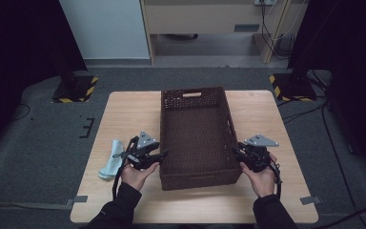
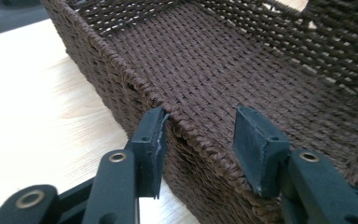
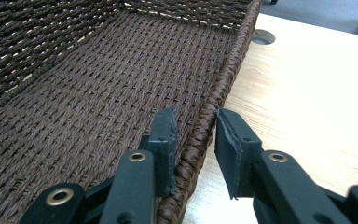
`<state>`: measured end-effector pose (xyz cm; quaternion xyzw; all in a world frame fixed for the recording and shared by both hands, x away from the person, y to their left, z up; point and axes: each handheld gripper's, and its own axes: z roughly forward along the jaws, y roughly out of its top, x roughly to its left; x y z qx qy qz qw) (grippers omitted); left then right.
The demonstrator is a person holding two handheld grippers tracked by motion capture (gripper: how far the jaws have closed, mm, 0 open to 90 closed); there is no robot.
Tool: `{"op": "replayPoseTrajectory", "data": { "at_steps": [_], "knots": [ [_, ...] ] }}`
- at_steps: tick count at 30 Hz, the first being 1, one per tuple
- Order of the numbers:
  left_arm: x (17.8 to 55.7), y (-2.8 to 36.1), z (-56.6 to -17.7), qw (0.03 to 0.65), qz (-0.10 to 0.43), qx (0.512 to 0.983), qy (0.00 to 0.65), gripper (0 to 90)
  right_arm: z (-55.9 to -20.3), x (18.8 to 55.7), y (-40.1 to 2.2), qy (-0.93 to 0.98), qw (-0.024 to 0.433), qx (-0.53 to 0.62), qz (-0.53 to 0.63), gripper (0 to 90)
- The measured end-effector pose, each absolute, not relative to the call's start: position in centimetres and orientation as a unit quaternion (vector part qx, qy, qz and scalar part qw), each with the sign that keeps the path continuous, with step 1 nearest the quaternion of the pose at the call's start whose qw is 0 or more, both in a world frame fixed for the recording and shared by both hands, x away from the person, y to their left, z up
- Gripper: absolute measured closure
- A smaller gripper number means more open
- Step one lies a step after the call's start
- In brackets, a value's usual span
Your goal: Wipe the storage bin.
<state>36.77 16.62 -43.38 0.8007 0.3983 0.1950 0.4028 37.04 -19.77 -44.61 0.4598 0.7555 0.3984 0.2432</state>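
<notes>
A dark brown woven basket [image 1: 195,138] stands empty in the middle of the wooden table [image 1: 128,114]. My left gripper [image 1: 163,153] is at its left wall near the front corner. In the left gripper view the left gripper [image 2: 200,126] is open astride the rim of the basket [image 2: 214,60]: one pad rests on the outside, the other hangs inside, apart from the wall. My right gripper [image 1: 235,151] is at the right wall. In the right gripper view the right gripper [image 3: 196,121] has its jaws pinched on the rim of the basket [image 3: 98,84], one inside, one outside.
A pale crumpled cloth [image 1: 110,160] lies on the table left of my left hand. Black stands with yellow-striped bases [image 1: 74,88] sit on the floor beyond the table's far corners. A round hole [image 3: 262,36] is in the tabletop past the basket's right wall.
</notes>
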Motion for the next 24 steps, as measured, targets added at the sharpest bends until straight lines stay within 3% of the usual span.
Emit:
{"op": "replayPoseTrajectory", "data": {
  "at_steps": [6,11,19,24],
  "knots": [
    [36.2,16.5,-43.5,0.409,0.194,0.795,0.404,54.1,-44.4,36.3,-20.0,0.755,0.241,0.459,0.401,61.4],
    [36.2,16.6,-43.0,0.415,0.186,0.797,0.398,54.6,-44.8,35.9,-20.0,0.762,0.227,0.467,0.388,70.5],
    [37.1,16.3,-43.5,0.412,0.189,0.798,0.396,49.2,-44.8,37.1,-20.6,0.766,0.219,0.461,0.392,71.9],
    [36.6,15.9,-43.6,0.408,0.202,0.798,0.395,49.4,-44.7,36.9,-20.7,0.758,0.235,0.467,0.391,61.2]
  ]
}}
